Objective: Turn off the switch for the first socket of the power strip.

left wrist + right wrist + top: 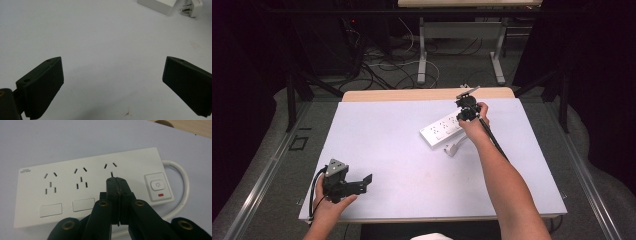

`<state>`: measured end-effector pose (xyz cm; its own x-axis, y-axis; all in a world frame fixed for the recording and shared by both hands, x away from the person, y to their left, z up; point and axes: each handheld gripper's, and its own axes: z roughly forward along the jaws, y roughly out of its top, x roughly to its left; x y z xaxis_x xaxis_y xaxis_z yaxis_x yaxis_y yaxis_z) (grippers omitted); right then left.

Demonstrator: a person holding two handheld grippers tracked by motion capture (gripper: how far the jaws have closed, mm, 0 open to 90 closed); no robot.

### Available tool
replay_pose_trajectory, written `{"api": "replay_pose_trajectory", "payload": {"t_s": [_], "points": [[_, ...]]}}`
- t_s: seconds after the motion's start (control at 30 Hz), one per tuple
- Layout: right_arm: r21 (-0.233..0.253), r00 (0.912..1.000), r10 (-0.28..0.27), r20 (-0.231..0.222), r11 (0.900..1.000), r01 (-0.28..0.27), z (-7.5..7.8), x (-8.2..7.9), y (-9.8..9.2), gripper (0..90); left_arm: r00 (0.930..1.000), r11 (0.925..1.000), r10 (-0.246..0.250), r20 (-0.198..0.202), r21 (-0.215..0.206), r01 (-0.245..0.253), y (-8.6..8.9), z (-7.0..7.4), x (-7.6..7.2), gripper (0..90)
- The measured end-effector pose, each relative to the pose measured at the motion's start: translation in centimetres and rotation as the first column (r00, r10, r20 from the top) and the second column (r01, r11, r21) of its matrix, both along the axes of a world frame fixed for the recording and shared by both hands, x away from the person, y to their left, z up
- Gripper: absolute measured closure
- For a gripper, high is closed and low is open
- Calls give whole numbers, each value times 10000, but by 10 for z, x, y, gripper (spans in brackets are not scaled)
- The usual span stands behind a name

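R gripper [117, 182] over power strip [75, 192]

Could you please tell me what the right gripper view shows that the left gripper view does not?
Right gripper view alone: the top face of the power strip with its three socket groups, the power button with a red mark below it, the white cable, and the right gripper with jaws shut above the strip.

Left gripper view alone: the left gripper with jaws wide apart, and a white plug beside the strip's end.

Both: the white table surface and the strip.
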<state>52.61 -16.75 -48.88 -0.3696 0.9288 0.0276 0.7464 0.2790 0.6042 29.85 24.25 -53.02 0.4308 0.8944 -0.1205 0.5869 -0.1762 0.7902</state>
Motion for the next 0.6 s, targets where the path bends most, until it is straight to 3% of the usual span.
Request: {"api": "replay_pose_trajectory", "payload": {"t_s": [0.6], "points": [[-383, 9980, 252, -574, 9989, -274, -16, 4, 8, 900, 10000, 10000, -50, -54, -25, 49, 1, 0, 0, 34]]}}
